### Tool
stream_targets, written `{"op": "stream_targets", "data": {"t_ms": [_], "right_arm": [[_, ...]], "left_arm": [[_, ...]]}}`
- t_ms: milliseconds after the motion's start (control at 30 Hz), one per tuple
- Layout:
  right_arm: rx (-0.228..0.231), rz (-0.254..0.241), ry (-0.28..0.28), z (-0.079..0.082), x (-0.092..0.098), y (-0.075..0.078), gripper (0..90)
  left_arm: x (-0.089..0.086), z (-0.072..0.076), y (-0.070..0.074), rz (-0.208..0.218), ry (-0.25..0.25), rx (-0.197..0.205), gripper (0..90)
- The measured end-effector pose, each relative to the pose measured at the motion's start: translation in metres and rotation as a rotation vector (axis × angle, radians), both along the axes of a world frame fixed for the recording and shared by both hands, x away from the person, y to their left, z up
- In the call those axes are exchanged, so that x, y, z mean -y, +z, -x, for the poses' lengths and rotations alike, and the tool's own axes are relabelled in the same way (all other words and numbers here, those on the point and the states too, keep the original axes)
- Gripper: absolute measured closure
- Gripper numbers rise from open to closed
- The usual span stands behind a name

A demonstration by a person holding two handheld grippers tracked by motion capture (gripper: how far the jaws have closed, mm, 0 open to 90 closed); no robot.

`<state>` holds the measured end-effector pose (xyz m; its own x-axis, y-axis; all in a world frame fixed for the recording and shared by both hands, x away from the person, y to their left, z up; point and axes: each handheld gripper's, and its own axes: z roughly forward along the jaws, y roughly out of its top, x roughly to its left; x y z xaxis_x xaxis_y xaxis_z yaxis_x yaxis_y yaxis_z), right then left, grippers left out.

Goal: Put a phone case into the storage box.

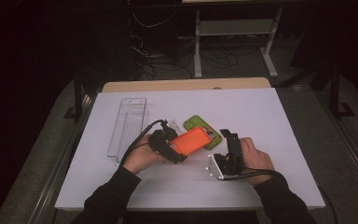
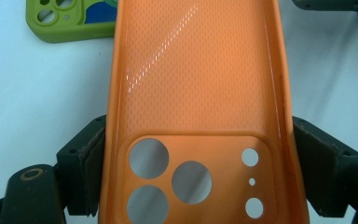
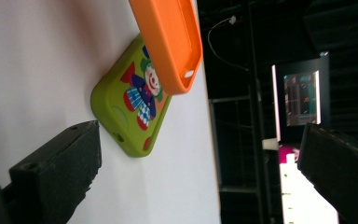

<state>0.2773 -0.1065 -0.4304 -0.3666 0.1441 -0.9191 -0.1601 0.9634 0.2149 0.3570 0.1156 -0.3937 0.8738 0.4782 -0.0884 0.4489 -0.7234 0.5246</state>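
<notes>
Orange case [image 1: 189,140]: was clamped across its camera-cutout end in the left gripper [image 2: 193,175] — lifted off the table [image 1: 270,116].
Right gripper [image 1: 230,145]: jaws were wide apart, nothing between them.
Green case [image 1: 199,127]: lay flat at 1 o'clock of the orange one — partly under it.

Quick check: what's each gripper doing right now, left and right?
Left gripper: closed on the orange phone case, pads on its two long edges.
Right gripper: open, holding nothing; the green phone case lies on the table ahead.
</notes>
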Motion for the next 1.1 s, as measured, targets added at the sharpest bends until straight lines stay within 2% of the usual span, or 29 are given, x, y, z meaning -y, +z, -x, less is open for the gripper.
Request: {"op": "stream_targets", "data": {"t_ms": [100,133,200,300,333,367,533,567,600,767,867,900,1033,1100], "right_arm": [[0.027,0.019,0.008,0.001,-0.004,-0.002,0.0],[0.027,0.019,0.008,0.001,-0.004,-0.002,0.0],[0.065,0.049,0.030,0.001,-0.008,-0.002,0.0],[0.065,0.053,0.032,0.001,-0.010,-0.003,0.4],[0.093,0.068,0.047,0.001,-0.013,-0.005,2.3],[0.096,0.078,0.056,0.001,-0.014,-0.005,2.6],[0.132,0.094,0.082,-0.001,-0.023,-0.008,6.5],[0.143,0.069,0.085,-0.001,-0.025,-0.009,7.3],[0.153,0.082,0.091,-0.002,-0.027,-0.009,8.1],[0.163,0.096,0.123,-0.004,-0.037,-0.015,13.4],[0.167,0.107,0.125,-0.004,-0.042,-0.017,16.7],[0.179,0.106,0.130,-0.005,-0.045,-0.019,21.9],[0.177,0.131,0.135,-0.004,-0.049,-0.021,32.9],[0.180,0.129,0.134,-0.003,-0.050,-0.021,35.6]], "left_arm": [[-0.001,-0.001,0.002,-0.018,-0.018,0.007,16.2],[-0.001,-0.001,0.002,-0.018,-0.018,0.007,16.2],[-0.002,-0.001,0.003,-0.008,-0.004,-0.001,16.2],[-0.003,-0.001,0.004,-0.013,-0.014,0.001,16.2],[-0.002,-0.001,0.005,-0.006,-0.009,0.000,16.2],[-0.003,-0.001,0.006,-0.016,-0.020,0.002,16.2],[-0.001,0.001,0.007,-0.005,-0.020,0.006,16.2],[0.000,0.001,0.007,-0.004,-0.019,0.003,16.1],[0.000,0.001,0.007,0.000,-0.021,0.001,16.2],[-0.001,0.001,0.008,-0.009,-0.022,-0.001,16.1],[0.000,0.002,0.008,0.001,-0.022,0.001,16.1],[0.000,0.002,0.008,0.002,-0.028,0.009,16.1],[0.000,0.002,0.008,-0.004,-0.030,0.005,16.1],[0.001,0.003,0.008,-0.002,-0.030,0.006,16.1]]}}
